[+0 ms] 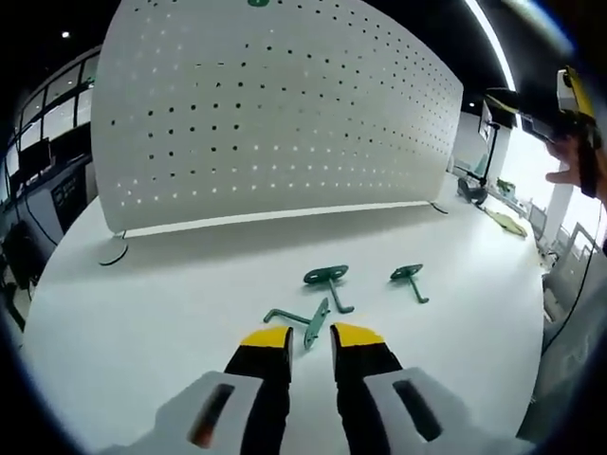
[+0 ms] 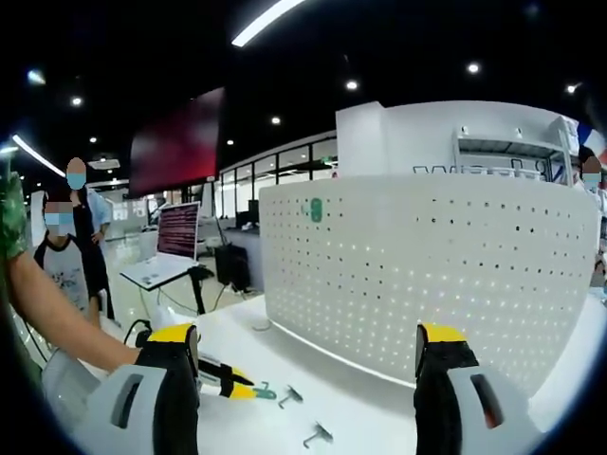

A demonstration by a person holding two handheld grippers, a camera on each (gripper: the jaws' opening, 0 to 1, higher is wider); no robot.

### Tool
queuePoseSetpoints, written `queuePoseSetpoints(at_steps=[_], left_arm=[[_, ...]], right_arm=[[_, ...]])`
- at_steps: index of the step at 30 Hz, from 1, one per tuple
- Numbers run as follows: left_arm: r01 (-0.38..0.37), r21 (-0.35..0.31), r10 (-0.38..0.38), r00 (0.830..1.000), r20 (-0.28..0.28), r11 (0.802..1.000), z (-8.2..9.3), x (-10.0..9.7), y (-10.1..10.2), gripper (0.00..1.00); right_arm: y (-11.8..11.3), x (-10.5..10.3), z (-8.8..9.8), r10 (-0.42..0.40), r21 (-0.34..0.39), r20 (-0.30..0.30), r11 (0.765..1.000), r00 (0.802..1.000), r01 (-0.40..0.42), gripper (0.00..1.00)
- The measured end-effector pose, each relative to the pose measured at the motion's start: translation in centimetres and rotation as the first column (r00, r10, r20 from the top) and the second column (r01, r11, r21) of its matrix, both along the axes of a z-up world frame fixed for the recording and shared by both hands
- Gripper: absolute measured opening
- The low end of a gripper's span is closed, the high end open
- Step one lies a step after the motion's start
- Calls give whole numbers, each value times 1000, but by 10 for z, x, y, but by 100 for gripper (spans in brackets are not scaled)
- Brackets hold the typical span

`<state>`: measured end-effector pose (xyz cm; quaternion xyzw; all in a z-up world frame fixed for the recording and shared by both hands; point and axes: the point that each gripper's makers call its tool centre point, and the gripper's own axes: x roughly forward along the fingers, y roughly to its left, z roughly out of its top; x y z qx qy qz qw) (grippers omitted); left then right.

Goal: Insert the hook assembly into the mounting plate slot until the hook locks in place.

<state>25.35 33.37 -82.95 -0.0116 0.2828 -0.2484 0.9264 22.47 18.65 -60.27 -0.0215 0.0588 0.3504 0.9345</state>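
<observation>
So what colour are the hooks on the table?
Green. The hooks show best in the left gripper view.

A wide white bench [image 1: 142,322] carries a tall white perforated metal panel [image 1: 275,114] standing upright on small feet. In front of it three small green metal hooks lie loose: one [image 1: 327,280], another [image 1: 410,277] beside it, and a third [image 1: 302,322] nearer.

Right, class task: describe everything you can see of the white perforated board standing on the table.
The white perforated board is a large panel, apparently thin painted metal, dotted with regular rows of small holes. It stands upright on the white table and, through the fisheye lenses, looks bowed. Small feet show at its lower corners. In the right gripper view one green piece sits on its face near the top. Three green hooks lie on the table in front, apart from it. Neither gripper touches it.
</observation>
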Motion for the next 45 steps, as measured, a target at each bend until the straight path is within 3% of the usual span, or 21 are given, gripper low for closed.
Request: queuePoseSetpoints(at_steps=[9,33,45], left_arm=[[3,0,-3,1000,-6,1000,-3,2,0,13],[29,16,-29,1000,0,999,-7,5,-3,3],[61,74,-63,998,24,995,-6,4,-3,2]], right_arm=[[1,2,5,2,2,12,1000,1000,-2,97],[2,3,-2,2,-16,-4,1000,1000,-2,97],[2,3,-8,5,-26,-18,1000,1000,-6,96]])
